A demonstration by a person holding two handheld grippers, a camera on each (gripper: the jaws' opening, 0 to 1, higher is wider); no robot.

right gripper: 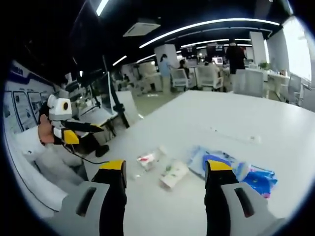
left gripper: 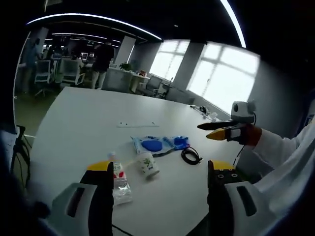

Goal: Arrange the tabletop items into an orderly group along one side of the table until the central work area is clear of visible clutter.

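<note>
On the white table (left gripper: pixel 78 123) lie a small clear bottle with a red label (left gripper: pixel 119 181), a paper cup on its side (left gripper: pixel 147 163), a blue-and-white packet (left gripper: pixel 160 144) and a black coiled cable (left gripper: pixel 191 156). My left gripper (left gripper: pixel 160 166) is held open above the near edge, its jaws framing the bottle and cup without touching them. My right gripper (left gripper: pixel 206 131) hovers over the table's right side. In the right gripper view, the right gripper (right gripper: pixel 165 167) is open over the cup (right gripper: pixel 173 174), bottle (right gripper: pixel 147 159) and packet (right gripper: pixel 216 162). The left gripper (right gripper: pixel 81 132) hangs at the left.
A thin flat strip (left gripper: pixel 138 125) lies farther out on the table. A black tripod (left gripper: pixel 19 147) stands by the table's left edge. Small items (left gripper: pixel 204 112) sit near the far right edge by the windows. Desks, chairs and people fill the office behind.
</note>
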